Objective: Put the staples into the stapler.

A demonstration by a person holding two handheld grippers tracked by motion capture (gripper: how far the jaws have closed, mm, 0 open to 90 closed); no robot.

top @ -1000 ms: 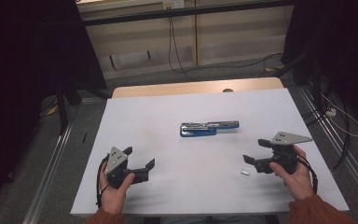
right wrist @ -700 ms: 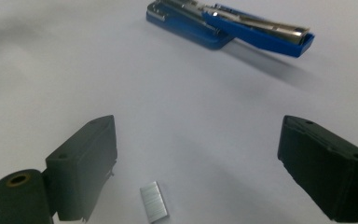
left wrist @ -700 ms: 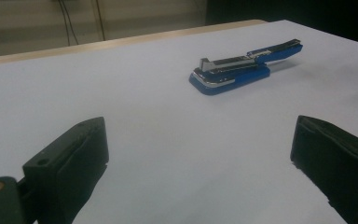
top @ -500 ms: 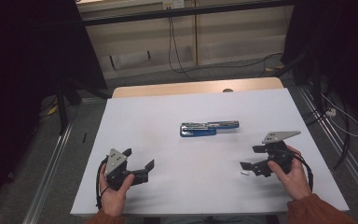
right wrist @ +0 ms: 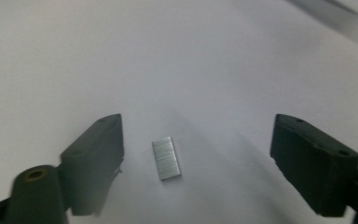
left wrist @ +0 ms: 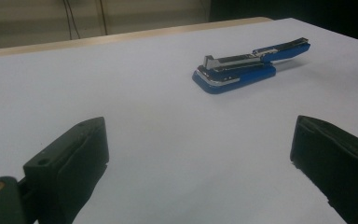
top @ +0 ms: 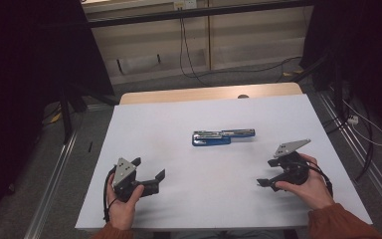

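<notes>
Tabletop (top: 179,119): bare white sheet on all sides. Sole obstacles: opened blue stapler (top: 222,137) at centre; small staple strip (right wrist: 166,158) lying between right claw's (right wrist: 193,163) jaws.

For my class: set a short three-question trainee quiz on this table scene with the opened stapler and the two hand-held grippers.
1. True or false: the blue stapler lies swung open on the white table.
2. What lies between the right gripper jaws? A) a strip of staples B) a coin C) a pen
3. Does the left gripper touch the stapler?

Key: 1. True. 2. A; the pads stand clear of it, though the jaws have just been closing. 3. No; its open jaws are well short of it.
</notes>
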